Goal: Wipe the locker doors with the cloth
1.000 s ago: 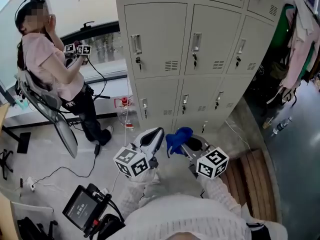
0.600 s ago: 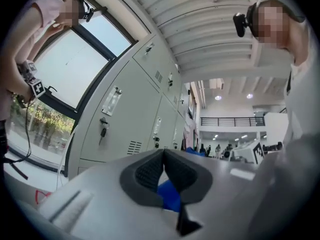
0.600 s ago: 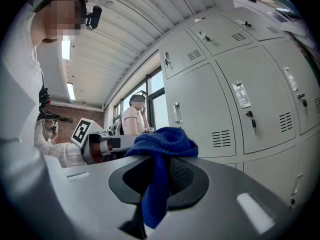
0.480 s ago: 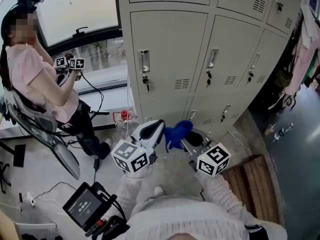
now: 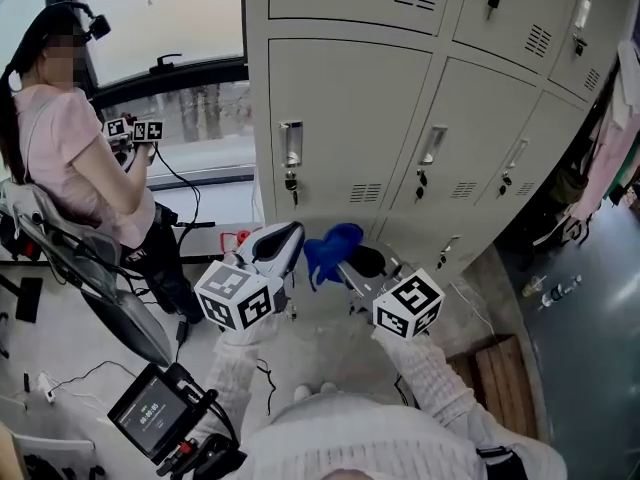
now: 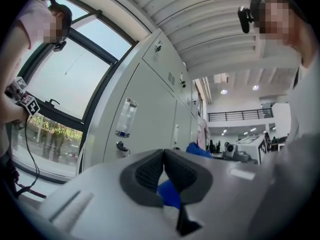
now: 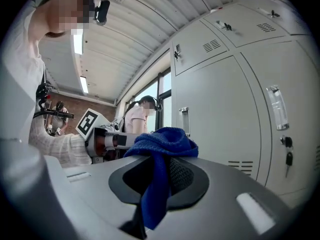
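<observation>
Grey metal locker doors (image 5: pixel 330 118) fill the upper head view, each with a handle and a key lock. My right gripper (image 5: pixel 338 260) is shut on a blue cloth (image 5: pixel 328 246), held low in front of the lockers and a little short of them. In the right gripper view the cloth (image 7: pixel 162 141) bunches over the jaws and hangs down between them, with a locker door (image 7: pixel 220 114) to the right. My left gripper (image 5: pixel 283 236) is beside it on the left, shut with its pads (image 6: pixel 150 171) touching and nothing gripped. A blue patch shows low behind them.
A seated person (image 5: pixel 70 158) in a pink top holds two marker grippers at left, on a chair (image 5: pixel 95 268). A screen device (image 5: pixel 150 413) and cables lie on the floor. A wooden pallet (image 5: pixel 495 368) and hanging clothes (image 5: pixel 620 108) are at right.
The view has drawn closer to the lockers, which now look larger. Both grippers have shifted a little up and left, with the cloth still held in the right one.
</observation>
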Motion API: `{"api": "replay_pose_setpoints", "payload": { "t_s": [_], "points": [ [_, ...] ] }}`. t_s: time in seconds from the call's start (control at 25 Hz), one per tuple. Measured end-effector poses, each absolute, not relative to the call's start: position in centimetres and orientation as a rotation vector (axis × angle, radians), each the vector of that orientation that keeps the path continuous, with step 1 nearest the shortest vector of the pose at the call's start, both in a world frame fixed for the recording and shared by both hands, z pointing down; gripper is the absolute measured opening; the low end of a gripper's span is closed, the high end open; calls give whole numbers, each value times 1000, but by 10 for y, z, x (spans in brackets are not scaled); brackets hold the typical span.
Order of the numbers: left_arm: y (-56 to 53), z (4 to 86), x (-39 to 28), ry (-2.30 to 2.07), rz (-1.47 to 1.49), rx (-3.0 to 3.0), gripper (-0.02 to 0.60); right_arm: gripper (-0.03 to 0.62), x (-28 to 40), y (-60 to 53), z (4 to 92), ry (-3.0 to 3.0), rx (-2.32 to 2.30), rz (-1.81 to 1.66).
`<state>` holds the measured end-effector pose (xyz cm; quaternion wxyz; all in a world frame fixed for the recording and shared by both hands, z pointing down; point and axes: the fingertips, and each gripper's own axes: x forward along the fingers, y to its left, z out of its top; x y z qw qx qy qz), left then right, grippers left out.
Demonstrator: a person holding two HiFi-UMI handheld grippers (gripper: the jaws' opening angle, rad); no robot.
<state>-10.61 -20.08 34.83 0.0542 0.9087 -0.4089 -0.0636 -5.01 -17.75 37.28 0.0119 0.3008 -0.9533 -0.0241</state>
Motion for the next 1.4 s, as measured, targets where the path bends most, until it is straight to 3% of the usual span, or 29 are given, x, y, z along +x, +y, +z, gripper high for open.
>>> {"api": "replay_pose_setpoints", "payload": {
  "t_s": [0.36, 0.84, 1.16, 1.4],
  "points": [
    [-237, 265, -123, -1312, -193, 2917, 6, 54, -101, -225, 262, -2981, 828, -579],
    [-275, 137, -143, -1539, -397, 3092, 5, 54, -126, -273, 130, -2540, 1006, -1312],
    [-286, 87, -156, -1639, -528, 3095, 5, 57, -128, -301, 98, -2372, 1061, -1375],
    [-298, 94, -155, -1615, -422, 3100, 5, 60, -133, -311, 101, -2314, 1059, -1429]
  ]
}}
